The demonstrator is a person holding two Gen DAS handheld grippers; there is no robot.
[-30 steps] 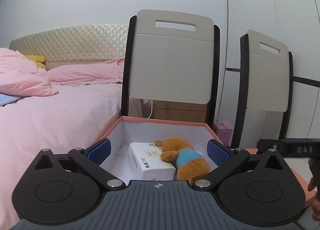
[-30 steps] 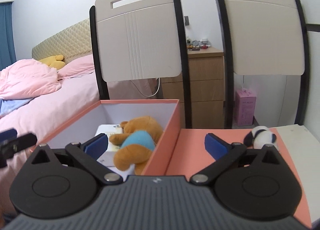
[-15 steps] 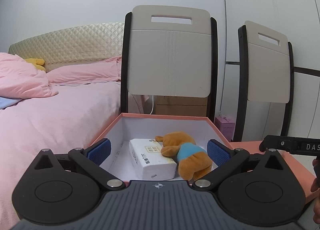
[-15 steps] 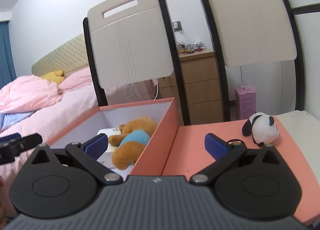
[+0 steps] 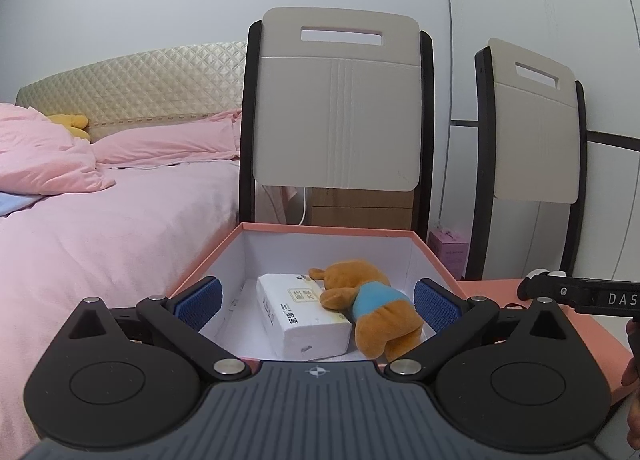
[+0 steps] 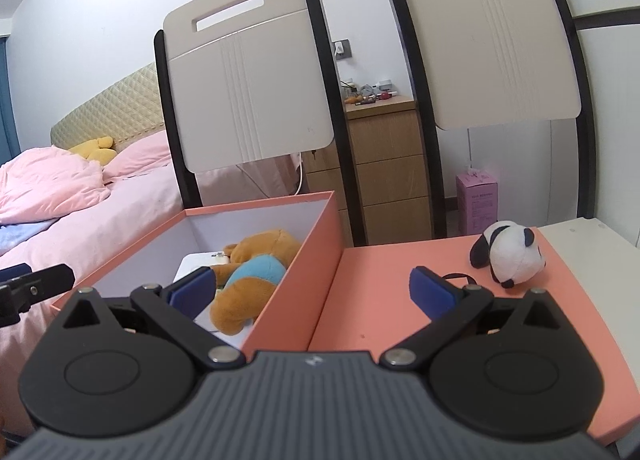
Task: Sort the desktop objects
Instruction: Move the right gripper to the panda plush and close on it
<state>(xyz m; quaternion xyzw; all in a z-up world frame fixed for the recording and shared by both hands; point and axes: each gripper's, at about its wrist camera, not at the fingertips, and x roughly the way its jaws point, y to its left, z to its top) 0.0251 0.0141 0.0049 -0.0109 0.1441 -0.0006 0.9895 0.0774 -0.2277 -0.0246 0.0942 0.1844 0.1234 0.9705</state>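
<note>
Right claw (image 6: pixel 311 292) spread (empty), straddling box (image 6: pixel 320 272) wall, panda (image 6: pixel 510 256) apart

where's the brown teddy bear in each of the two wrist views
Left wrist: the bear lies low and centre-right, inside the pink box, its head on the white pack.
Right wrist: the bear lies lower left of centre, against the box's right wall.
Shared landmark: the pink box holding it.
</note>
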